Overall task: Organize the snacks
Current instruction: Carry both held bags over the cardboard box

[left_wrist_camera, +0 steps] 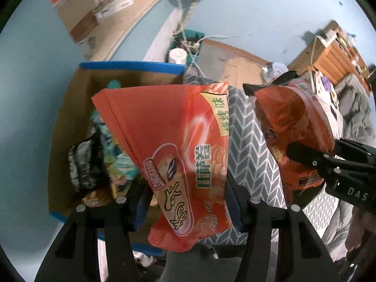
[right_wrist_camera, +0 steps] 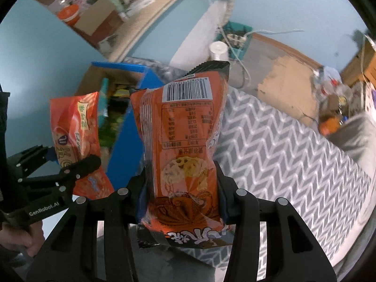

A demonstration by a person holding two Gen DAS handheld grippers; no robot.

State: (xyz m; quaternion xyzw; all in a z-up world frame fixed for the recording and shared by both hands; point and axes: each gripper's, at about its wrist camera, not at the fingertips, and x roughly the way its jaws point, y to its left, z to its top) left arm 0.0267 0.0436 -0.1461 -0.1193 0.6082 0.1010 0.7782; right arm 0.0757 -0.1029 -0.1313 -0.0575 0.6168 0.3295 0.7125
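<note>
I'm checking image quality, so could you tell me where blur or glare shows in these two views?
Left wrist view: glare streaks on the red snack bag, and the snacks in the cardboard box are smeared. Right wrist view: the orange snack bag is sharp; the shelf clutter is blurred.

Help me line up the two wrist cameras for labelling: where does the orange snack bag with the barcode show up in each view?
Left wrist view: the orange barcode bag is at right, clamped in the right gripper that enters from the right edge.
Right wrist view: it fills the centre, barcode up, held upright.
Shared landmark: the blue-edged cardboard box, behind the bags on the left in both.
</note>
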